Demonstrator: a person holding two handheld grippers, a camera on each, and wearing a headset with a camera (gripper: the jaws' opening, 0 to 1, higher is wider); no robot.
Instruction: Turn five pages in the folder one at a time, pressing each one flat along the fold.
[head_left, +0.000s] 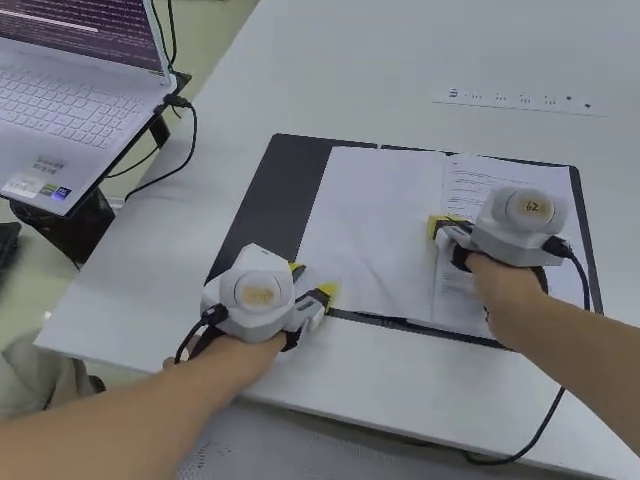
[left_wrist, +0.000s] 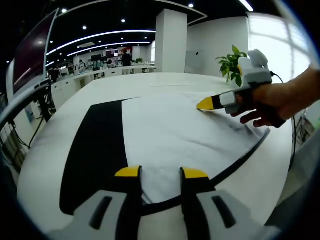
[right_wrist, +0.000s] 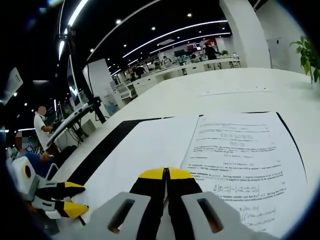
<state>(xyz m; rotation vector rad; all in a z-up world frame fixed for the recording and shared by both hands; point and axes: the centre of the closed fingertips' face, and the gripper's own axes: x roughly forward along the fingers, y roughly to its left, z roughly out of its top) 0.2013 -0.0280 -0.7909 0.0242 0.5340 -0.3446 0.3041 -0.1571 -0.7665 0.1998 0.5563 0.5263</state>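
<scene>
Facing printed page (right_wrist: 245, 145): right gripper (right_wrist: 166, 175), jaws together.

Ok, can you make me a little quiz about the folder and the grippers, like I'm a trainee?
1. True or false: the right gripper has its jaws shut.
2. What stands beside the table, at the top left of the head view? A) a laptop B) a cup C) a ball
3. Fill in: in the head view, the printed page lies on the ____ half of the open folder.

Key: 1 true. 2 A. 3 right.
</scene>
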